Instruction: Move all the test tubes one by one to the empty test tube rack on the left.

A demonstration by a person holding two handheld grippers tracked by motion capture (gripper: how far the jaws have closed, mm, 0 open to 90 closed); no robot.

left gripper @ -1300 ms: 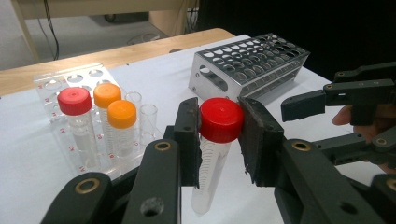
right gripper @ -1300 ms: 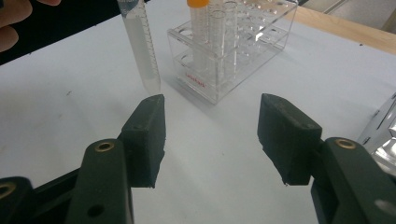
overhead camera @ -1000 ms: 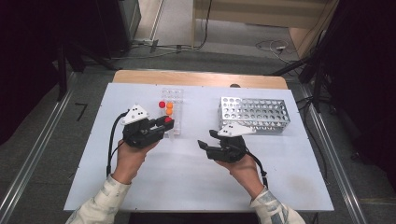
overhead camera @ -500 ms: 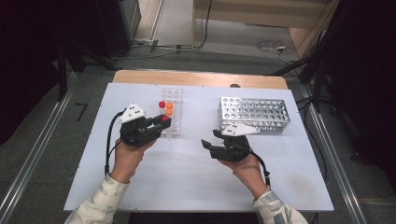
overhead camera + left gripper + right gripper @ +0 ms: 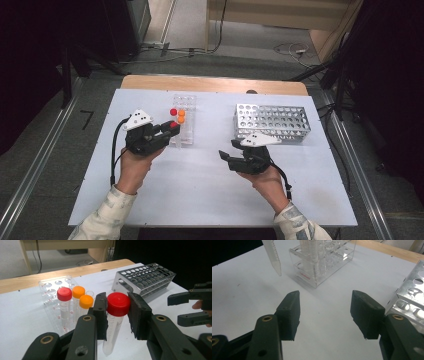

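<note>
From the high view, the left gripper holds a red-capped tube just beside the near end of the clear plastic rack, which stands on the white table. One red and two orange caps show in that rack. The right gripper sits apart, in front of the perforated metal rack, its jaws spread with nothing between them.

In the left gripper view, the red-capped tube is a clear, graduated plastic tube with a tapered tip and a ribbed red screw cap. The two black jaws are clamped on the cap from either side, and the tube body hangs down between them, tilted slightly, its tip just above the table. Behind it the clear rack carries a red-capped tube and two orange-capped ones; the shiny metal rack lies farther right.

In the right gripper view, the right gripper is released, matte black pads wide apart over bare white table, while the held tube's conical tip hangs beside the clear rack
</note>
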